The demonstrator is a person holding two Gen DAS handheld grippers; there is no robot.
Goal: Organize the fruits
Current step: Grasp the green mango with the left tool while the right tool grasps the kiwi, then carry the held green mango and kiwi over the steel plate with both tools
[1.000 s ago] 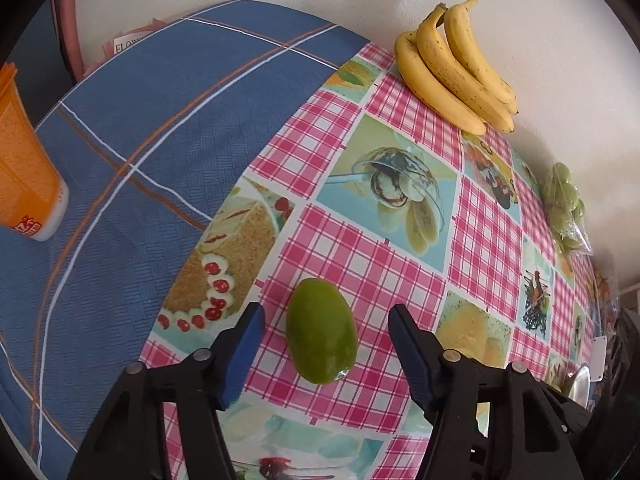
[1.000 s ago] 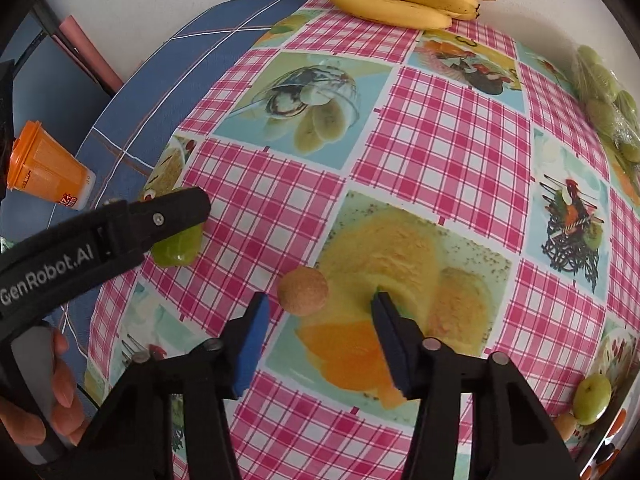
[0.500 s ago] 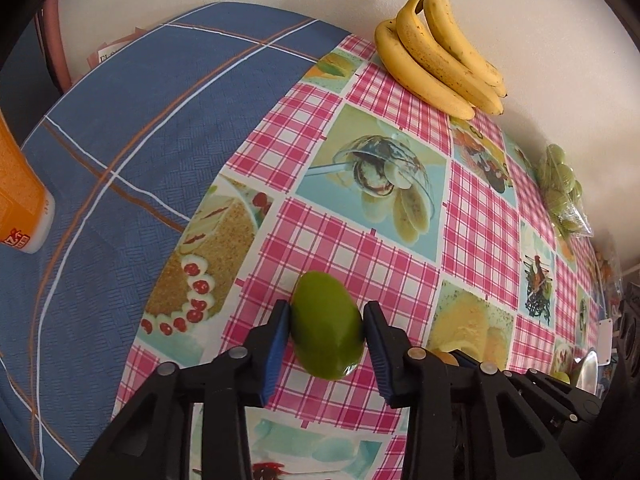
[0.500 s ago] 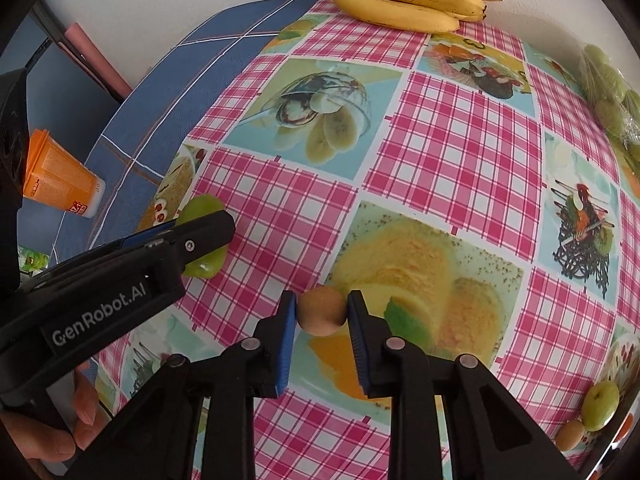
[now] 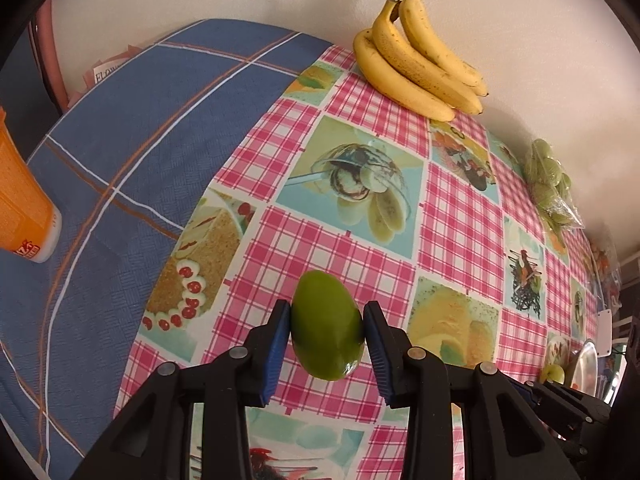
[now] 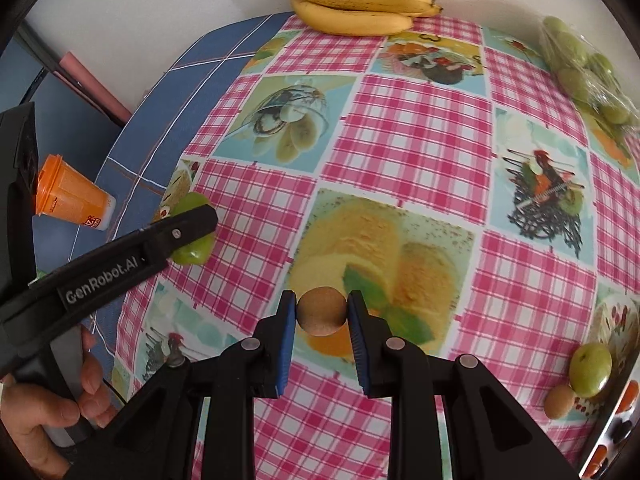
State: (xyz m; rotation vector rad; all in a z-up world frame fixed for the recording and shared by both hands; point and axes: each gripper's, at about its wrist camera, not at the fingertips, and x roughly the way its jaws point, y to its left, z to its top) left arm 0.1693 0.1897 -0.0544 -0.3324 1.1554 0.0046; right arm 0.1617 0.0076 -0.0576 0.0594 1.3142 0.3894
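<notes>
A green mango (image 5: 327,326) sits between the blue pads of my left gripper (image 5: 326,330), which is shut on it above the pink checked tablecloth (image 5: 360,240). My right gripper (image 6: 322,318) is shut on a small round brown fruit (image 6: 321,311), lifted a little off the cloth. In the right wrist view the left gripper's black arm crosses the lower left, partly hiding the green mango (image 6: 193,240). A bunch of bananas (image 5: 416,68) lies at the back by the wall, also the bananas (image 6: 360,0) in the right view.
A bag of green fruits (image 6: 584,72) lies at the back right. A green round fruit (image 6: 590,368) and a small brown fruit (image 6: 560,400) rest near a metal tray edge (image 6: 608,432) at the right. An orange cup (image 6: 68,196) lies on the blue cloth (image 5: 140,140) to the left.
Both grippers went from open around their fruits to shut on them. The right gripper has since lifted the brown fruit slightly; the mango stays held in the left.
</notes>
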